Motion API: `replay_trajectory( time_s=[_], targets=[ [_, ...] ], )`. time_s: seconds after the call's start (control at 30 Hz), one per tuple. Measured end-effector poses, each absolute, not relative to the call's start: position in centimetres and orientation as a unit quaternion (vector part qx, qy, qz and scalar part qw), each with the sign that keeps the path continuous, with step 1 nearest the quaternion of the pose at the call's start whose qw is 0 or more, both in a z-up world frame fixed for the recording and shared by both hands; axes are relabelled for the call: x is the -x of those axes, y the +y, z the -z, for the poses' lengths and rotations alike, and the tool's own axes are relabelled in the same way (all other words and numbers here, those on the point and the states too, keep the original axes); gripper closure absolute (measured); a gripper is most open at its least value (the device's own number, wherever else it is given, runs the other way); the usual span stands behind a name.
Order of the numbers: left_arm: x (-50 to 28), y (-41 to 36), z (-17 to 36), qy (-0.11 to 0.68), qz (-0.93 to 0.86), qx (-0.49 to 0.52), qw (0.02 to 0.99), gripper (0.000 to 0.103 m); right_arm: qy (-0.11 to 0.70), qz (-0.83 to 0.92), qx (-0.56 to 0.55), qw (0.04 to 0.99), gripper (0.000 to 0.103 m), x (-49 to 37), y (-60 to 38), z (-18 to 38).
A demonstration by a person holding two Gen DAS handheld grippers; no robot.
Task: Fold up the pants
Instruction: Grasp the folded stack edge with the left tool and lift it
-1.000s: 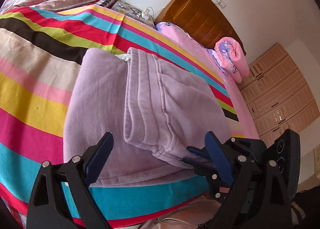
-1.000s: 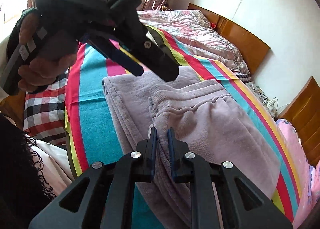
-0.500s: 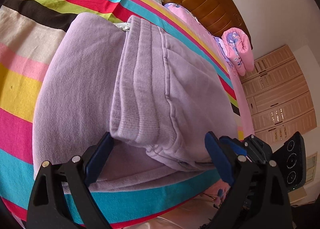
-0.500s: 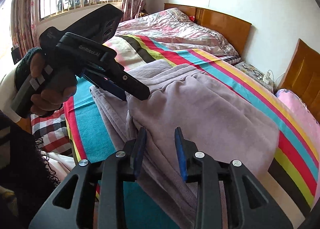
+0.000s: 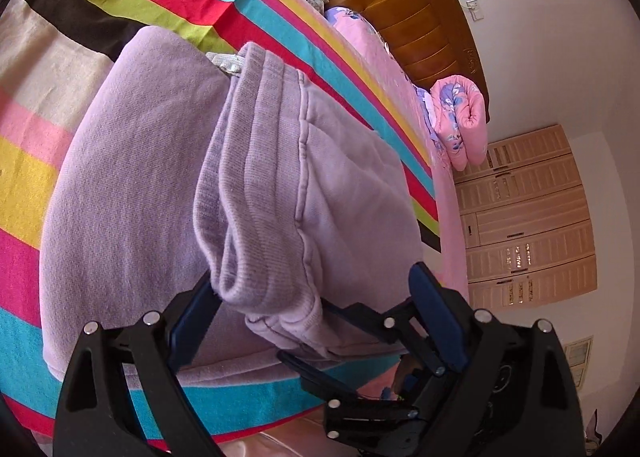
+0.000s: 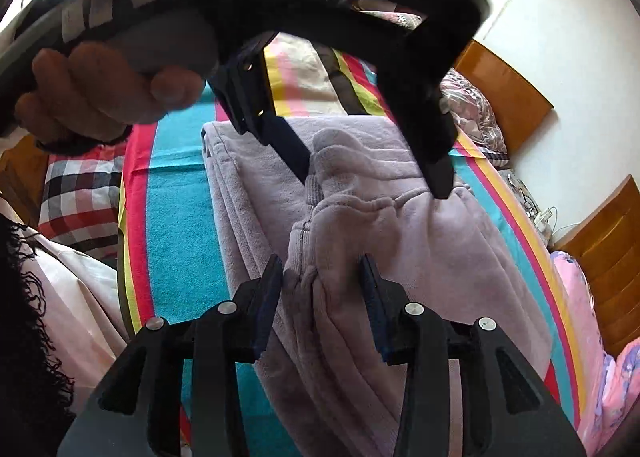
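Lilac pants [image 5: 152,185] lie folded on a striped bedspread [image 5: 36,145], the ribbed waistband part [image 5: 256,193] doubled over on top. My left gripper [image 5: 316,305] is open, its fingers straddling the waistband's near corner. My right gripper [image 6: 322,293] is open too, jaws either side of a bunched fold of the pants [image 6: 400,257]. The left gripper [image 6: 376,165] also shows in the right wrist view, held by a hand just above the waistband. The right gripper [image 5: 320,337] shows low in the left wrist view, under the fold's edge.
The bedspread's [image 6: 180,241] near edge is close below both grippers. A checked cloth [image 6: 76,197] lies at the left. A second bed with a pink rolled quilt [image 5: 460,121] and wooden headboards [image 5: 420,29] stand beyond. A wardrobe [image 5: 528,217] is at the right.
My right gripper went from shut on the fold to open. My left gripper moved in close until its open fingers straddle the waistband corner.
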State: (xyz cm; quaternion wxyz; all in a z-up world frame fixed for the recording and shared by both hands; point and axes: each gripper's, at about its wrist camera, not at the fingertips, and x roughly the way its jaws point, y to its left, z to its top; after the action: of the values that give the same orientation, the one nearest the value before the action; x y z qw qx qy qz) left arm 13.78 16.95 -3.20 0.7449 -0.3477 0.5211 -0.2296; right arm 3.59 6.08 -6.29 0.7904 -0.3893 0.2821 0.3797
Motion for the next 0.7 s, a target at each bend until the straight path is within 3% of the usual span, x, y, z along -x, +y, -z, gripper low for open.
replay_trajectory(
  time_s=[0.1, 0.2, 0.53, 0.57, 0.6, 0.63, 0.67, 0.7],
  targets=[
    [-14.0, 16.9, 3.2, 0.522, 0.231, 0.346, 0.744, 0.011, 0.260, -0.356, 0.411, 0.798, 0.065, -3.0, 6.6, 6.8],
    [-13.9, 16.8, 3.4, 0.518, 0.234, 0.349, 0.745, 0.011, 0.255, -0.348, 0.396, 0.811, 0.085, -3.1, 6.1, 6.4],
    [-15.4, 16.0, 4.5, 0.519, 0.262, 0.359, 0.730, 0.008, 0.225, -0.353, 0.314, 0.852, 0.089, -2.7, 4.0, 3.1],
    [-16.0, 15.4, 4.6, 0.520, 0.266, 0.360, 0.727, 0.014, 0.230, -0.357, 0.311, 0.850, 0.089, -2.8, 3.9, 3.2],
    [-16.5, 14.7, 4.7, 0.524, 0.266, 0.353, 0.728, 0.031, 0.241, -0.361, 0.308, 0.846, 0.088, -2.9, 3.7, 3.5],
    [-16.7, 14.0, 4.6, 0.529, 0.249, 0.332, 0.740, 0.040, 0.246, -0.361, 0.302, 0.847, 0.087, -3.0, 3.5, 3.5],
    [-16.8, 13.5, 4.5, 0.532, 0.230, 0.304, 0.756, 0.061, 0.246, -0.367, 0.287, 0.850, 0.085, -3.1, 2.9, 3.3],
    [-16.8, 13.2, 4.4, 0.532, 0.222, 0.289, 0.764, 0.065, 0.249, -0.374, 0.265, 0.853, 0.078, -3.1, 1.9, 2.8]
  ],
)
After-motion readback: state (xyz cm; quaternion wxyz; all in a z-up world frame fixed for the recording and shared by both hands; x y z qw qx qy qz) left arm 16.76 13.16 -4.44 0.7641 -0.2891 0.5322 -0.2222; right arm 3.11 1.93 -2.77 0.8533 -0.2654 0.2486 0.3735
